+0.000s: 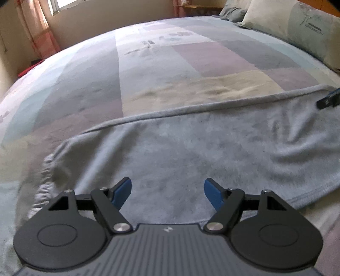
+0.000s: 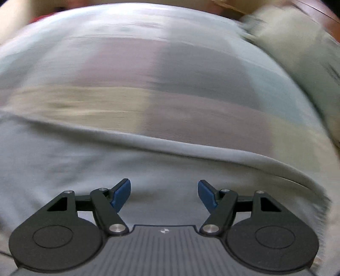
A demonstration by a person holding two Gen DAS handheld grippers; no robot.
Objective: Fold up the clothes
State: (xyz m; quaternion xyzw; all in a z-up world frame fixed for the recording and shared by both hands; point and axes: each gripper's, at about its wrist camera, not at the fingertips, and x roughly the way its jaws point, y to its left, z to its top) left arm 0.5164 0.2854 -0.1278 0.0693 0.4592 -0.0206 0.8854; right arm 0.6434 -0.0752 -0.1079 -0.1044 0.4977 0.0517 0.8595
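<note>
Garment (image 1: 191,148) flat on bed (image 1: 148,63), pillows (image 1: 286,23) behind.

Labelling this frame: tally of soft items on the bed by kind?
Grey garment: 1
Pillows: 2, pale one and grey one behind it
Patchwork bed cover: 1
Total: 4

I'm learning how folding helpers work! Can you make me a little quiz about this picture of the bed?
1. True or false: the left gripper is pinching the grey garment.
2. What lies under the garment: A) a wooden table, B) a patchwork bedspread, C) a carpet?
3. What rests at the bed's far right corner?

Key: 1. False, its jaws are open above the cloth. 2. B. 3. Pillows.
</note>
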